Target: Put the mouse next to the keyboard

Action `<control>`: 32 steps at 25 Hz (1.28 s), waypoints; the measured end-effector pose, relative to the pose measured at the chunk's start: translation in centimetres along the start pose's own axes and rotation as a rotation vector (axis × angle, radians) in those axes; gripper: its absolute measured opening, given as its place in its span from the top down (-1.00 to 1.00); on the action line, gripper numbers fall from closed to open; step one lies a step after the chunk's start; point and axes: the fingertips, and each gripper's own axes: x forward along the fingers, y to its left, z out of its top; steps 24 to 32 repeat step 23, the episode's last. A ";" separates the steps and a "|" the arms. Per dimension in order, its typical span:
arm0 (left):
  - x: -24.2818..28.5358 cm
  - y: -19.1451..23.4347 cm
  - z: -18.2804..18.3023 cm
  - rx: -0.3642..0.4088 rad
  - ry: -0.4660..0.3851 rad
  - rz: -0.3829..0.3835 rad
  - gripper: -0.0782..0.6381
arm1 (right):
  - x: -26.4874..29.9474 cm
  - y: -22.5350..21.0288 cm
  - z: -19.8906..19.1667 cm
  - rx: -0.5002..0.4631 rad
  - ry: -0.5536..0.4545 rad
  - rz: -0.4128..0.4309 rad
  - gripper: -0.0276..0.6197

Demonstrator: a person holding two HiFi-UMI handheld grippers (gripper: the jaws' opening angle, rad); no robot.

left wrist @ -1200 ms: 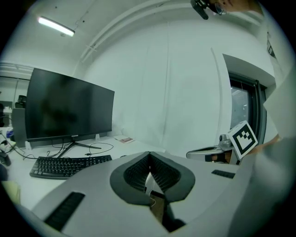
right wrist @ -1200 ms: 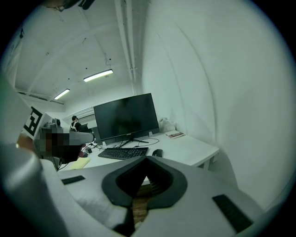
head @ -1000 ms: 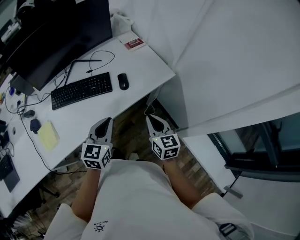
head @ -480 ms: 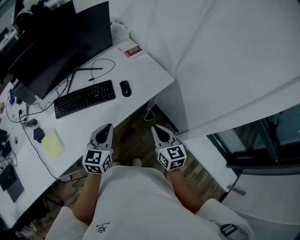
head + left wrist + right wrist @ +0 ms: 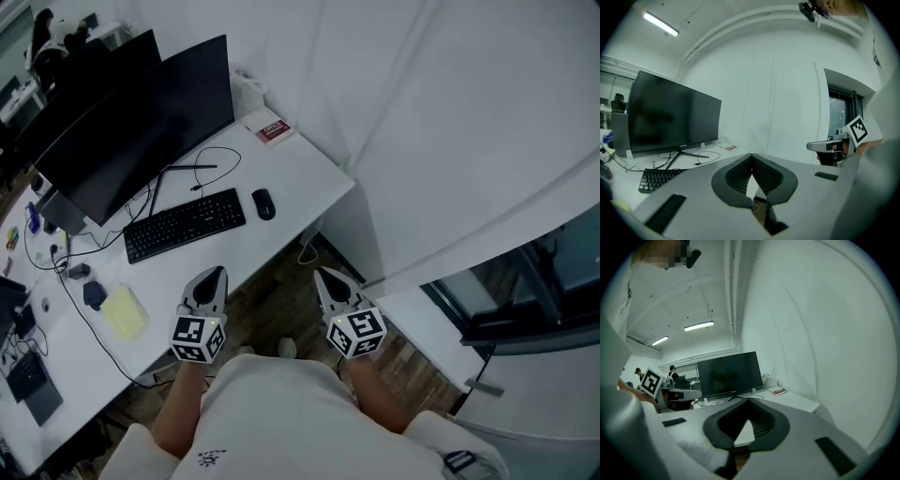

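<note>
A black mouse (image 5: pixel 264 203) lies on the white desk (image 5: pixel 300 169), just right of the black keyboard (image 5: pixel 185 225), with a small gap between them. Both grippers hang off the desk's front edge, in front of the person's body and over the floor. My left gripper (image 5: pixel 214 272) is shut and empty, near the desk edge below the keyboard. My right gripper (image 5: pixel 323 274) is also shut and empty, off the desk's right corner. The left gripper view shows the closed left gripper (image 5: pixel 751 156) and the keyboard (image 5: pixel 658 178) at far left. In the right gripper view, the right gripper (image 5: pixel 749 401) points toward the monitor (image 5: pixel 729 373).
A large dark monitor (image 5: pixel 131 131) stands behind the keyboard with cables around its foot. A red and white box (image 5: pixel 273 129) lies at the desk's far right. Yellow sticky notes (image 5: pixel 124 312) and small gadgets lie at the left. A white wall runs right of the desk.
The head view has shifted, so the desk sits lower and further right in the picture. Both grippers drifted slightly with the person and stayed shut and empty. Mouse and keyboard have not moved.
</note>
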 end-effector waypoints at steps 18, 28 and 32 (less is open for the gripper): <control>-0.2 2.0 0.1 0.006 0.005 -0.014 0.75 | 1.2 0.9 -0.2 -0.011 0.024 -0.053 0.86; 0.2 2.5 0.1 0.003 0.005 -0.012 0.75 | 1.9 1.0 -0.4 -0.014 0.032 -0.050 0.86; 0.2 2.5 0.1 0.003 0.005 -0.012 0.75 | 1.9 1.0 -0.4 -0.014 0.032 -0.050 0.86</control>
